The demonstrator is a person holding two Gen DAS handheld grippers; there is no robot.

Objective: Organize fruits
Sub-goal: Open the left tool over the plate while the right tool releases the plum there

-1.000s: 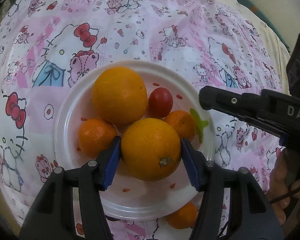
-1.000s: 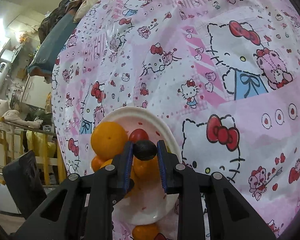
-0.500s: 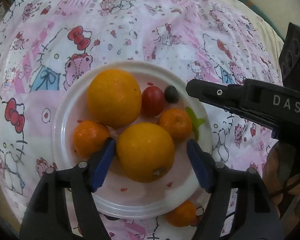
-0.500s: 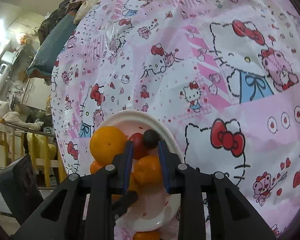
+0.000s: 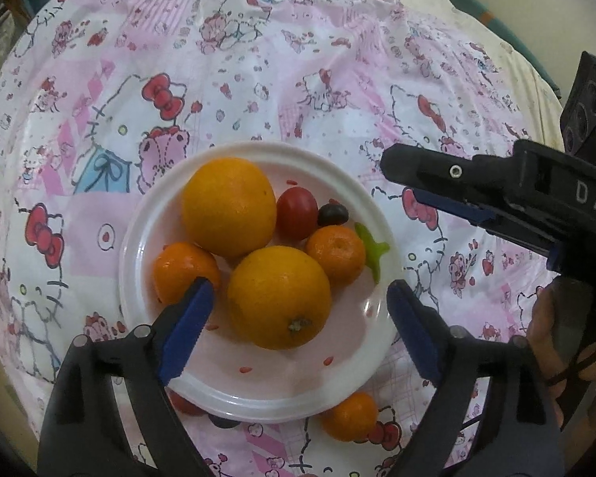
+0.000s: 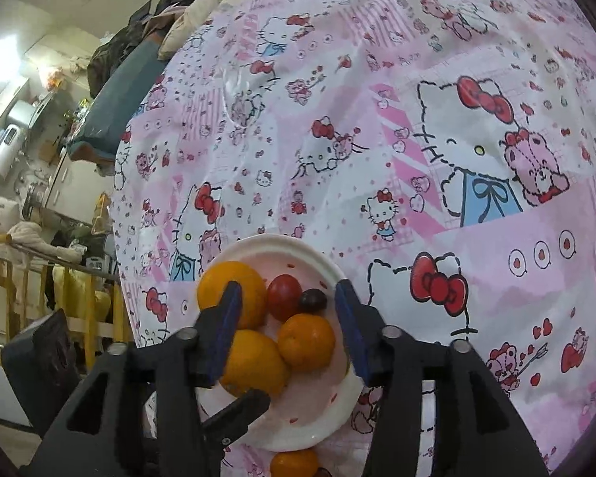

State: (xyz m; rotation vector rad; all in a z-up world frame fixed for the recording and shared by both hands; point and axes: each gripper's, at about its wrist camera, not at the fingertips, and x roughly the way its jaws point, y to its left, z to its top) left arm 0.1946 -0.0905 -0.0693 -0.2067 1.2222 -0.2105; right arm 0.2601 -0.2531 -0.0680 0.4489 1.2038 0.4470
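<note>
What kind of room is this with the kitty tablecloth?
Probably a lived-in home. A cartoon tablecloth covers the table, a plate of fruit sits on it, and clothes and cupboards crowd the background.

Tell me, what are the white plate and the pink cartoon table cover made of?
The white plate looks like thin glossy plastic or foam, judging by its shiny moulded rim; I can't tell which. The table cover seems a plastic sheet: slick sheen and soft wrinkles.

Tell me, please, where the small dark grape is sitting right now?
The dark grape lies on the white plate, toward its far right edge in the left wrist view, touching the red tomato and just above a small mandarin.
</note>
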